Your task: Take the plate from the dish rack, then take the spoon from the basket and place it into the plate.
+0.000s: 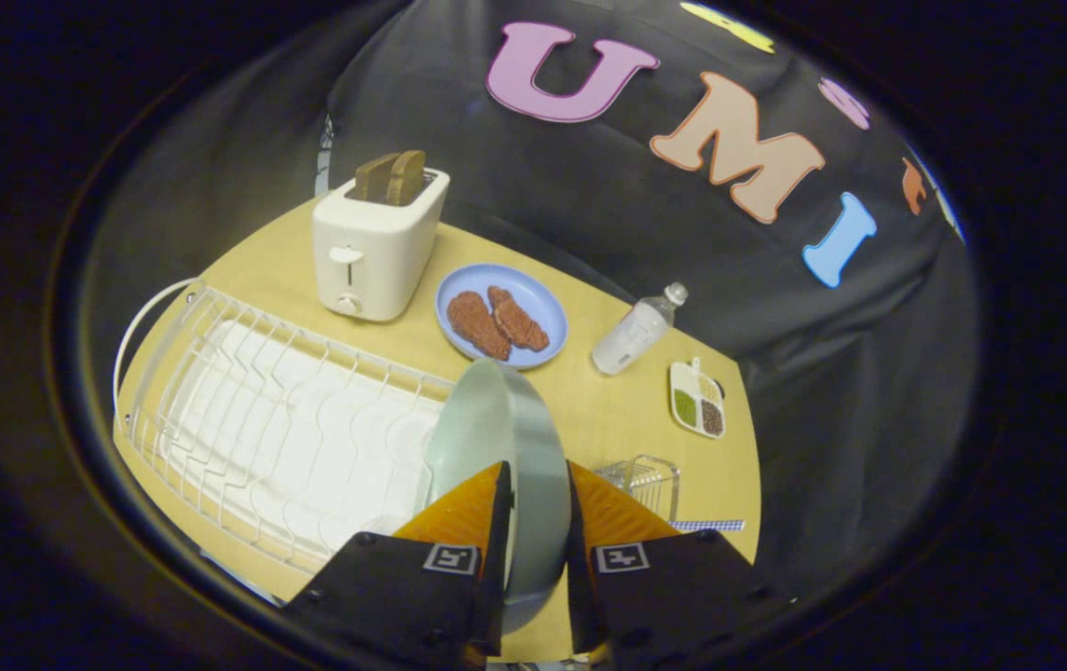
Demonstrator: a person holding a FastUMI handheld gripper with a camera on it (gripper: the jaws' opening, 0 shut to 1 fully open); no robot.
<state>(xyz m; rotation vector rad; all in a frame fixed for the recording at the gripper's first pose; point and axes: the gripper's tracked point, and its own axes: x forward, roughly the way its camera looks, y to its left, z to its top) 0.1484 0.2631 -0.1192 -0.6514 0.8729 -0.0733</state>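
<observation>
Seeing desk (608, 410) evenly lit from overhead, shadows lying soft and short. Glare washing out white dish rack (263, 410) tray. Fisheye bending desk edges. My fingers (458, 517) clamping plate (505, 438), its near rim blurring. Booth wall dimming, darkening toward rim of view.

The gripper (538, 485) points forward and slightly down, its two fingers (468, 508) drawn close together and clamped one on each face of the upright, edge-on plate (505, 438), which stands between them and rises past their tips.
</observation>
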